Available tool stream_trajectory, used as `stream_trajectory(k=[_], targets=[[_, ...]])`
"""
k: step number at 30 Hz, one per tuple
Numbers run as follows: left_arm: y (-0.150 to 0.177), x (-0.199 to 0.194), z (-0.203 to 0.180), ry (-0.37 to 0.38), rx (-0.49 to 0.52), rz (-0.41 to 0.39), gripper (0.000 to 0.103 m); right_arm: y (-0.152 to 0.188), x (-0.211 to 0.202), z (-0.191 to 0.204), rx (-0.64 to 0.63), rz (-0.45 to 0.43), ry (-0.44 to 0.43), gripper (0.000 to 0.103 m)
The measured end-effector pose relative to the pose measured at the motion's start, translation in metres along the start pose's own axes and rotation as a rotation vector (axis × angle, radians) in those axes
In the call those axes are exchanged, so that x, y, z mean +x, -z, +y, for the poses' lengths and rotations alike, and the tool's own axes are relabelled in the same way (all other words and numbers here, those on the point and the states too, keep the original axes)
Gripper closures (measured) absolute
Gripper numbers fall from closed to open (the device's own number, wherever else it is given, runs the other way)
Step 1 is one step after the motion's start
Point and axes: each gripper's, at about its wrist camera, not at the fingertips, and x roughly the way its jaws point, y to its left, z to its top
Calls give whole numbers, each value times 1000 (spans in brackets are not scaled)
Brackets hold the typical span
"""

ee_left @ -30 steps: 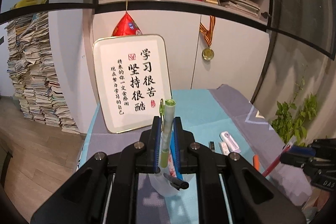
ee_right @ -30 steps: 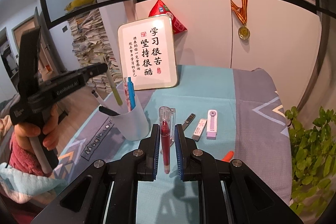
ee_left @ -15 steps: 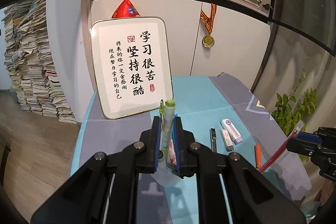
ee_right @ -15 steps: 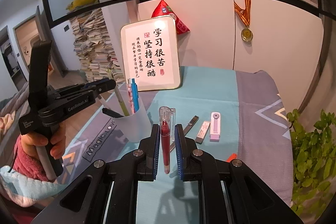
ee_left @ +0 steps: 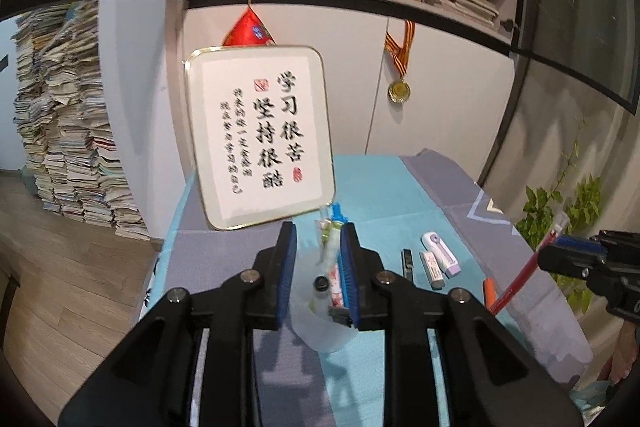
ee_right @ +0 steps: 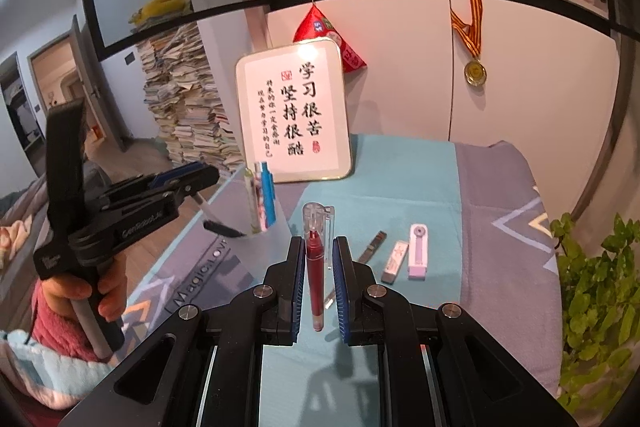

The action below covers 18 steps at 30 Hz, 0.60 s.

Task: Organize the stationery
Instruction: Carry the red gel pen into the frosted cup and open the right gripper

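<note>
- Step in hand: dropping pens into the translucent cup (ee_left: 320,331). Left tool (ee_left: 318,267) sits right over the cup mouth, jaws opening; the green pen (ee_left: 326,239) stands between them in the cup among the other pens, pads seemingly clear of it. Judged released.
- Right tool (ee_right: 318,267) is clenched on a red pen (ee_right: 314,267), clear cap up, held above the surface (ee_right: 400,187), near the cup's right side.
- Next move, by my reading: left tool backs up and off the cup so the right one can bring the red pen over the rim and lower it in tip first.
- Waiting on the surface, right of the cup: dark clip (ee_right: 372,247), eraser (ee_right: 396,261), white-and-lilac correction tape (ee_right: 418,251), orange marker (ee_left: 489,291).
- Room: open teal cloth ahead of the right tool. The framed sign (ee_right: 294,115) leans just behind the cup; the left surface edge is close to it. A potted plant (ee_right: 592,287) crowds the right edge.
</note>
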Motion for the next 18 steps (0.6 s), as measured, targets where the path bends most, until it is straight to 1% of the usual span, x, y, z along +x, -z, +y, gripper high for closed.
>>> stream_trajectory(k=[4, 8, 14, 18], targets=[[5, -15, 9, -21, -10, -35, 82, -13, 1, 10, -14, -22, -17, 88], [16, -24, 20, -50, -18, -45, 80, -24, 4, 20, -26, -38, -35, 88], [44, -26, 37, -63, -41, -8, 80, -48, 15, 43, -60, -64, -58, 88], [62, -24, 42, -47, -59, 23, 80, -62, 28, 55, -86, -69, -43, 88]])
